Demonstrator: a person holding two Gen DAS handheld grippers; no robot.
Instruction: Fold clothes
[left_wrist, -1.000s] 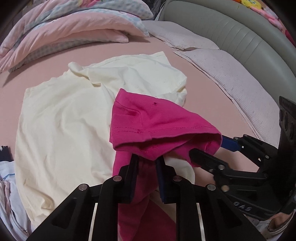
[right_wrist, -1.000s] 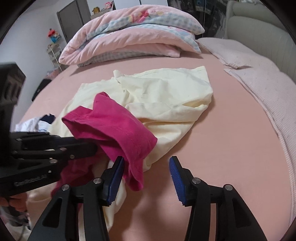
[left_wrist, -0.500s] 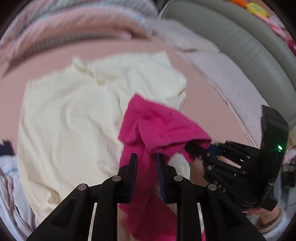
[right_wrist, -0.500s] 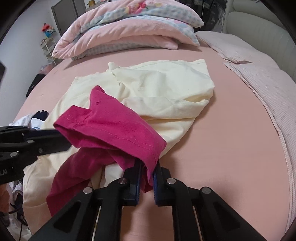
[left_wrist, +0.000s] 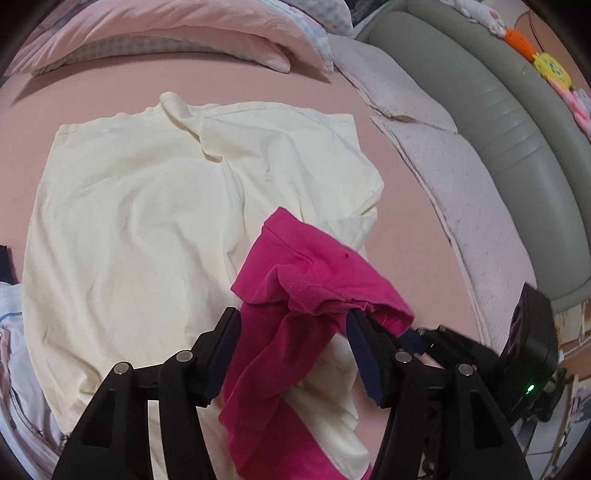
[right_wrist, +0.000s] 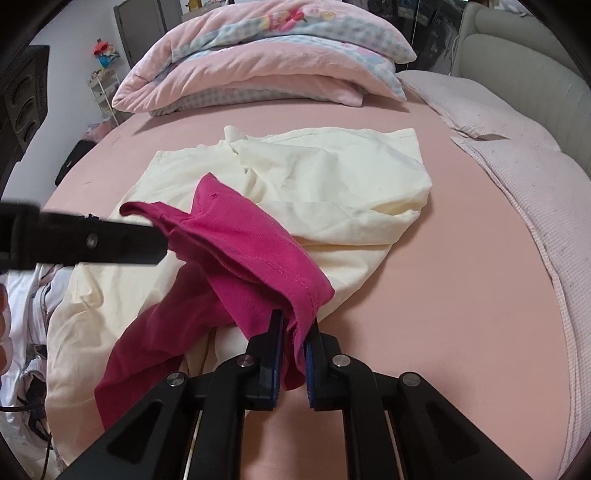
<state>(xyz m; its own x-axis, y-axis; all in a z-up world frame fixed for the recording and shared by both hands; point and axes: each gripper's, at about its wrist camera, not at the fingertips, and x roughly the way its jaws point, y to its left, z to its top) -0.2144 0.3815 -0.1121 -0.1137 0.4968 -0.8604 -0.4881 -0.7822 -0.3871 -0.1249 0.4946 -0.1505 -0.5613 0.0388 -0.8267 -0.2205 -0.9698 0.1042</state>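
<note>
On the pink bed (right_wrist: 443, 295), folding has barely begun: the right gripper (right_wrist: 293, 354) is clamped on the magenta garment's (right_wrist: 236, 251) hem, lifting it off the unfolded cream shirt (left_wrist: 147, 221). The left gripper (left_wrist: 291, 354) has just been opening; fabric hangs loose between its jaws.
</note>
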